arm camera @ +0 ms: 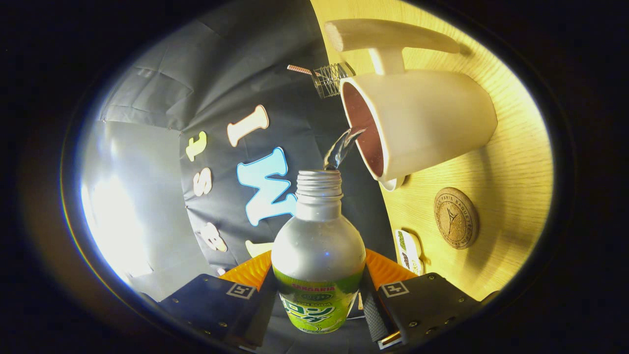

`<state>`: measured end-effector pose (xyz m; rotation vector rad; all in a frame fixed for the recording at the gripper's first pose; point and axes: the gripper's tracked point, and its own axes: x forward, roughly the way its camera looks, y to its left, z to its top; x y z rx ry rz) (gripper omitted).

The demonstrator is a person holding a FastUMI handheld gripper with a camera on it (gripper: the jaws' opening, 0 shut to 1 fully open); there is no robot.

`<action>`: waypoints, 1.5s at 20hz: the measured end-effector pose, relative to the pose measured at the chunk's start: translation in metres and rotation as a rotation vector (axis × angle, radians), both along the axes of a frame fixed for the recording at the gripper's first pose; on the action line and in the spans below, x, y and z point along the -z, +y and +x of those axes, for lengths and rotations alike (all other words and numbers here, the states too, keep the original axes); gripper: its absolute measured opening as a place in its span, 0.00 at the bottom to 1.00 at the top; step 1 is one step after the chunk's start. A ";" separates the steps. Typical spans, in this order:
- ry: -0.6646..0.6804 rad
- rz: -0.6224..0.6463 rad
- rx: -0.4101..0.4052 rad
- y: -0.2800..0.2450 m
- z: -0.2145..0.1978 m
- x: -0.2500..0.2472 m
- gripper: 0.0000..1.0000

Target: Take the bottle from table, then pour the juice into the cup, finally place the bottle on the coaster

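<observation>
Bottle (318, 255) clamped in hand-held gripper (319, 300), bottom centre, stream entering cup (417, 123) upper right; keep tilt steady, mouth over rim. Fill level probably low, unclear.

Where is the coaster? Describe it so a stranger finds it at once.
Start at the wooden table. Beside the large cream cup, beyond the claw shut on the bottle, lies the coaster. It alone is a flat, round cork disc with a stamped emblem.
</observation>
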<state>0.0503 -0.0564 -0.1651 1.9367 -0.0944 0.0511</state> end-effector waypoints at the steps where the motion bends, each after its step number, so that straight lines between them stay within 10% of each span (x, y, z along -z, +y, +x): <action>1: -0.002 0.011 0.002 -0.001 0.000 -0.001 0.77; 30: -0.070 0.240 0.147 -0.035 0.012 -0.036 0.77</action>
